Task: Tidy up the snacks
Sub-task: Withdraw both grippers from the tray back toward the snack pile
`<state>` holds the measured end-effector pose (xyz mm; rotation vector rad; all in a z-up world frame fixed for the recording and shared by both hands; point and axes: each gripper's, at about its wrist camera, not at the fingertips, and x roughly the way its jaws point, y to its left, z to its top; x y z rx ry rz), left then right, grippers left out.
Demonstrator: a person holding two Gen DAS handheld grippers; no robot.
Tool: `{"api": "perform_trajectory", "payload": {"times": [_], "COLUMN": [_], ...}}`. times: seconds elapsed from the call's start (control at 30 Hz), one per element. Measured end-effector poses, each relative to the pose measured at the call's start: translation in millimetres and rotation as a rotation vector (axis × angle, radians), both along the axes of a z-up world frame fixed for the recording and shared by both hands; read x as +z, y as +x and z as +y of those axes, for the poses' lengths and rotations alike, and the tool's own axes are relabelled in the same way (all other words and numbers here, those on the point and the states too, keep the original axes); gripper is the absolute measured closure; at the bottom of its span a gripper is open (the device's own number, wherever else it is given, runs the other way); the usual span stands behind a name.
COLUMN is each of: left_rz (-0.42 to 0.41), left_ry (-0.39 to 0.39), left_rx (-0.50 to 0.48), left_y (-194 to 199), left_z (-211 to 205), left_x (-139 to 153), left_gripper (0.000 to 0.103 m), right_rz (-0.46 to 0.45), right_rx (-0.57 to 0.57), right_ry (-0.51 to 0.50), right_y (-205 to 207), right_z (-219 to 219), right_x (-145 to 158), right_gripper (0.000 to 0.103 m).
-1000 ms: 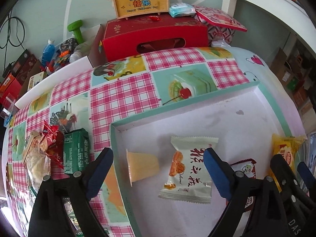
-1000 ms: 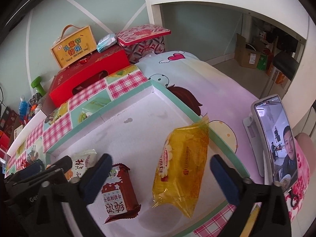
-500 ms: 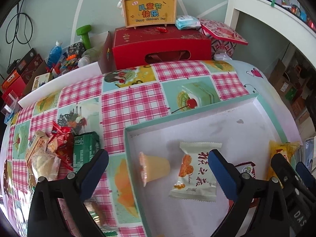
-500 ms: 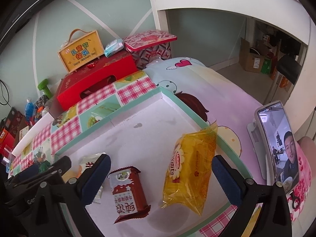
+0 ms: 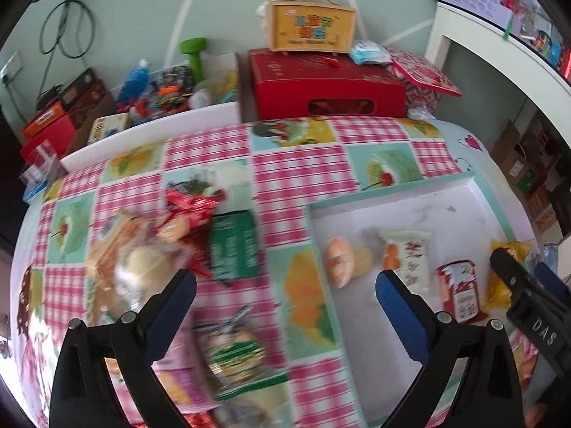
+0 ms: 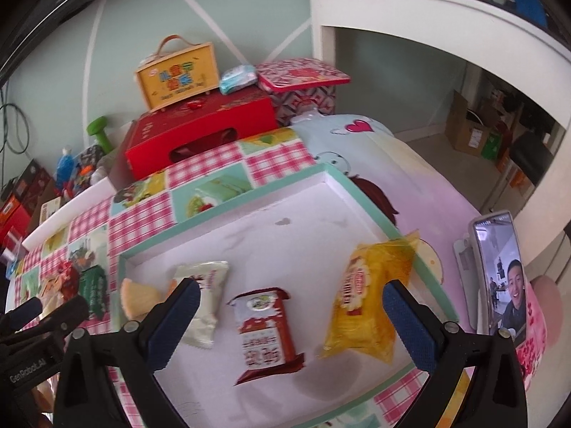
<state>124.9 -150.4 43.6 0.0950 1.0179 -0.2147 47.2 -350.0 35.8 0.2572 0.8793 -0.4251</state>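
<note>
A white tray with a teal rim (image 6: 249, 198) (image 5: 389, 192) lies on the checked tablecloth. In it lie a jelly cup (image 6: 137, 294) (image 5: 340, 260), a white wrapped cake (image 6: 207, 303) (image 5: 407, 253), a red-brown packet (image 6: 266, 331) (image 5: 460, 290) and a yellow bag (image 6: 371, 306) (image 5: 503, 274). My left gripper (image 5: 285, 301) is open and empty, above the tray's left rim. Loose snacks lie left of it: a green pack (image 5: 233, 246), a red packet (image 5: 192, 203), a bread bag (image 5: 132, 264) and a green-labelled bag (image 5: 232, 349). My right gripper (image 6: 291, 308) is open and empty above the red-brown packet.
A red gift box (image 5: 326, 85) (image 6: 203, 132) and a yellow carry box (image 5: 312, 28) stand at the table's back. A phone on a stand (image 6: 499, 274) is right of the tray. Boxes and bottles (image 5: 142, 82) crowd the back left.
My left gripper has pulled back and swung left, from over the tray to over its left rim, bringing the loose snack pile into view. My right gripper has backed away slightly.
</note>
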Motion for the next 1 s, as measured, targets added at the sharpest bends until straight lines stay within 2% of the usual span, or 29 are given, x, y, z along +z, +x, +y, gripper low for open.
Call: {"api": "perform_trajectory", "payload": {"times": [0.27,0.5,0.8,1.0], "left_rz": [-0.002,0.014,0.082,0.158], "left_ry": [0.023,0.063,-0.018,-0.075], "left_rx": [0.102,0.198,0.267,0.29], "left_y": [-20,-39,-54,-59], "left_z": [63,113,159,172], "left_x": [1,-7,-23,-40], "left_gripper": [0.003,0.003,0.003,0.003], "right_rz": [0.0,0.015,0.049,0.12], "right_rx": [0.08,0.171,0.347,0.441], "right_ry": [0.013,-0.04,0.02,-0.016], "right_y": [6,9,8,8], "right_z": [36,79,146,185], "right_x": [5,7,-8,-26], "right_gripper": [0.0,0.0,0.0,0.0]}}
